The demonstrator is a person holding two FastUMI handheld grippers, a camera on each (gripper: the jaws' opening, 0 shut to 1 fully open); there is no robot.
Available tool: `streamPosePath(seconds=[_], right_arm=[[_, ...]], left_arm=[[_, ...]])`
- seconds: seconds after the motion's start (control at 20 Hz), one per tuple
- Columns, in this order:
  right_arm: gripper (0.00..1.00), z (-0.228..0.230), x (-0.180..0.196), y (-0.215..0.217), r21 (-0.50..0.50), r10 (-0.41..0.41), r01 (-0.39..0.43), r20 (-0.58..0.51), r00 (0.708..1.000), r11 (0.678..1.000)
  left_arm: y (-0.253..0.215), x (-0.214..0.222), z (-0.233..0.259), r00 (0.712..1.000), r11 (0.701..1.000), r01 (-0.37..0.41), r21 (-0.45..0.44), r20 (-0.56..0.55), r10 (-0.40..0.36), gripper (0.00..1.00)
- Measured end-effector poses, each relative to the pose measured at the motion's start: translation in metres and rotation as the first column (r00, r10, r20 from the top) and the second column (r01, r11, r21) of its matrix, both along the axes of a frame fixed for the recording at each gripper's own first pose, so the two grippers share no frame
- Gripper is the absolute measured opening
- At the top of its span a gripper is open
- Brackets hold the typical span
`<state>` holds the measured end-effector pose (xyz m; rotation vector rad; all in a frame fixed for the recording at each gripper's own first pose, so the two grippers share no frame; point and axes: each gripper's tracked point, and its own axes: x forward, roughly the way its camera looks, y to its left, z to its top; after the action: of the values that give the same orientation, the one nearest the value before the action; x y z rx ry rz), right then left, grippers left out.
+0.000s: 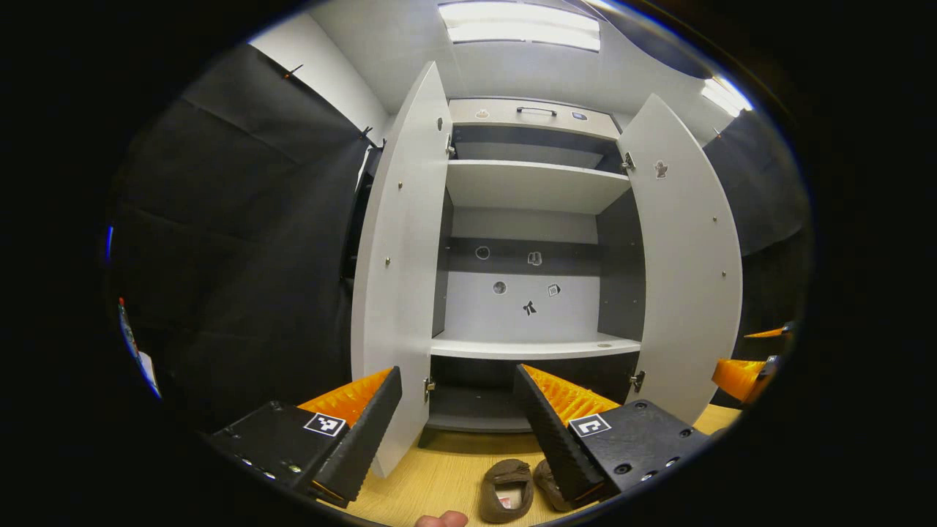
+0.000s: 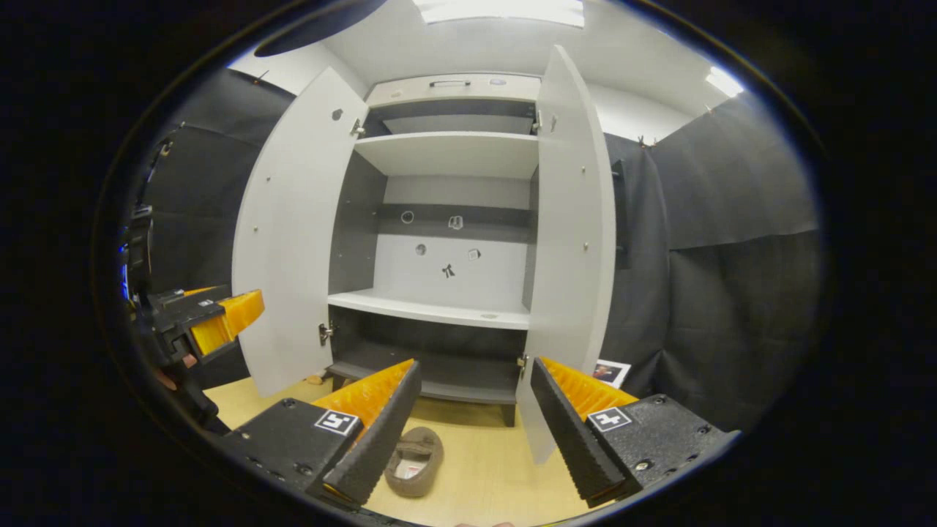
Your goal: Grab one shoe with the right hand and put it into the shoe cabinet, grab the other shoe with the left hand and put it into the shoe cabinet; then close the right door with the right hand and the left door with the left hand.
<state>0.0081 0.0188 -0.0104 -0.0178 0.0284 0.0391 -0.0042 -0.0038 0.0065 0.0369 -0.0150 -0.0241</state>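
Note:
Two brown slip-on shoes lie side by side on the wooden floor before the open shoe cabinet (image 1: 534, 348). One shoe (image 1: 505, 490) shows whole; the other shoe (image 1: 547, 479) is half hidden behind my finger. My left gripper (image 1: 457, 371) stands open above them, empty, facing the cabinet. In the right gripper view a shoe (image 2: 415, 452) lies just behind the left finger of my open, empty right gripper (image 2: 476, 363). Both doors stand wide open: left door (image 1: 399, 256), right door (image 1: 684, 256). The shelves hold nothing.
The right gripper (image 1: 739, 377) shows at the far right of the left gripper view, and the left gripper (image 2: 212, 318) at the far left of the right gripper view. A small card (image 2: 611, 372) leans by the wall beside the right door (image 2: 571, 219). A person's fingertip (image 1: 441, 520) peeks in below.

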Motion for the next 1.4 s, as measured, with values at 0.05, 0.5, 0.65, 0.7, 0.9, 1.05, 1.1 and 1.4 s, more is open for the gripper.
streamPosePath(seconds=[0.05, 0.5, 0.65, 0.7, 0.9, 1.05, 1.1, 1.4], right_arm=[[0.99, -0.008, 0.004, 0.007, -0.004, 0.023, -0.023, -0.028, 0.999, 1.0], [0.9, -0.11, 0.052, 0.072, -0.005, 0.182, -0.192, -0.296, 0.938, 0.981], [0.77, -0.172, 0.063, 0.093, 0.011, 0.239, -0.263, -0.456, 0.858, 0.965], [0.76, -0.188, 0.064, 0.096, 0.025, 0.245, -0.269, -0.495, 0.834, 0.963], [0.6, -0.244, 0.083, 0.101, -0.042, 0.207, -0.286, -0.589, 0.781, 0.957], [0.49, -0.279, 0.09, 0.111, -0.038, 0.207, -0.308, -0.661, 0.721, 0.951], [0.55, -0.29, 0.096, 0.11, -0.047, 0.192, -0.304, -0.678, 0.709, 0.952], [0.44, -0.322, 0.127, 0.111, -0.101, 0.14, -0.276, -0.671, 0.728, 0.956]], left_arm=[[0.002, 0.0, 0.001, 1.0, 1.0, -0.003, 0.005, 0.002, 0.003, 0.95], [0.014, -0.007, 0.003, 1.0, 1.0, -0.015, 0.023, 0.012, 0.015, 0.95], [0.015, -0.008, 0.002, 1.0, 1.0, -0.015, 0.027, 0.005, 0.014, 0.95], [0.016, -0.008, 0.001, 1.0, 0.999, -0.016, 0.029, 0.004, 0.015, 0.95], [0.015, -0.008, -0.001, 1.0, 0.999, -0.017, 0.03, -0.006, 0.018, 0.95], [0.015, -0.008, -0.002, 1.0, 0.999, -0.015, 0.034, -0.008, 0.015, 0.95], [0.015, -0.008, -0.001, 1.0, 0.999, -0.014, 0.031, -0.008, 0.014, 0.95], [0.009, -0.005, -0.007, 1.0, 1.0, -0.007, 0.028, -0.023, 0.008, 0.95]])
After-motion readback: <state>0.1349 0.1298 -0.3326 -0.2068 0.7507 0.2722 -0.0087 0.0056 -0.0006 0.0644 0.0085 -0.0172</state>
